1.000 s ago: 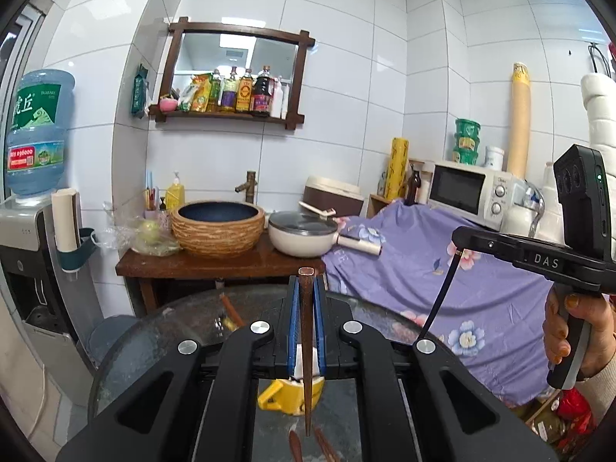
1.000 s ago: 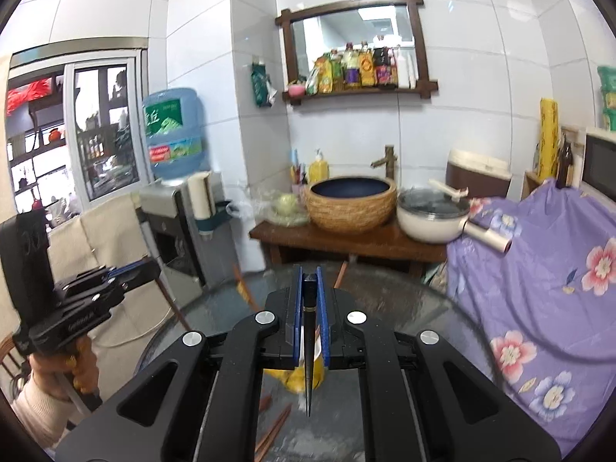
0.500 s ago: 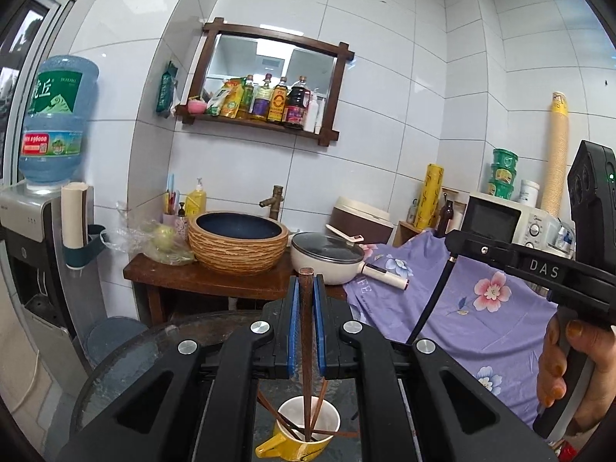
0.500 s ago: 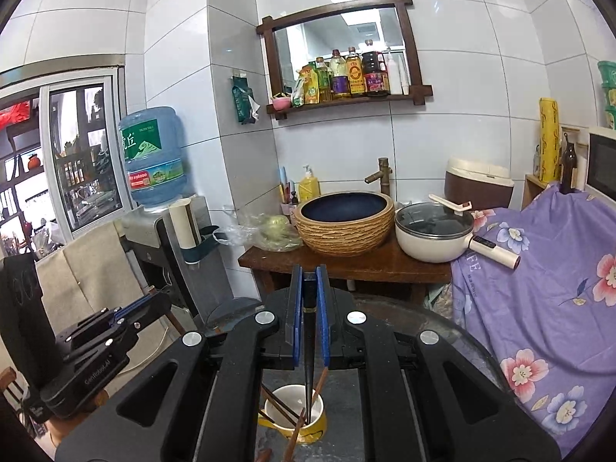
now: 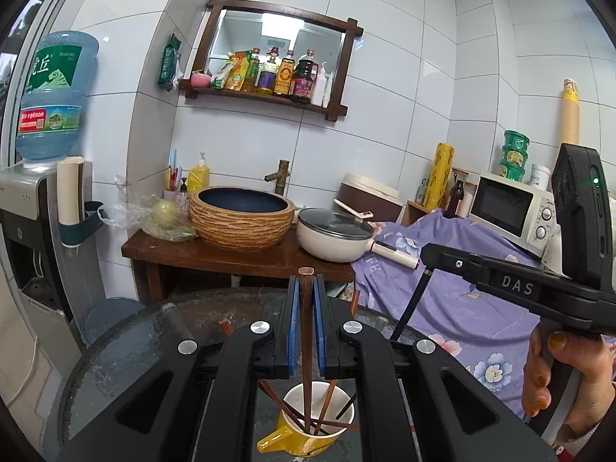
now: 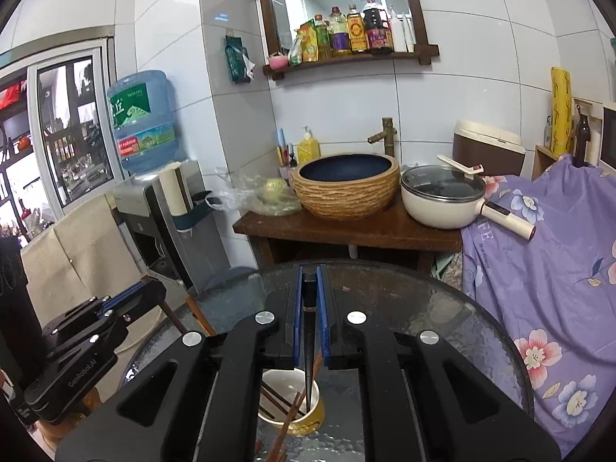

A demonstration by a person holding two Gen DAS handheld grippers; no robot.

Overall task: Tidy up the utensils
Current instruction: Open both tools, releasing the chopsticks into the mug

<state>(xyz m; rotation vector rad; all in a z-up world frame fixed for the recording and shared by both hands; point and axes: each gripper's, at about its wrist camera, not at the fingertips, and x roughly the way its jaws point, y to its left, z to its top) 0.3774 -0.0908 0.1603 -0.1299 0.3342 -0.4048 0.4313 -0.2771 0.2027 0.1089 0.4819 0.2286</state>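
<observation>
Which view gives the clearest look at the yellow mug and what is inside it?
The left wrist view: the yellow mug shows its white inside, handle and several chopsticks between the gripper arms. In the right wrist view the mug is partly hidden behind the gripper body, handle unseen.

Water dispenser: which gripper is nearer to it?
Left. The left gripper is on the dispenser side of the table. The right gripper is farther off, on the side toward the purple cloth.
</observation>
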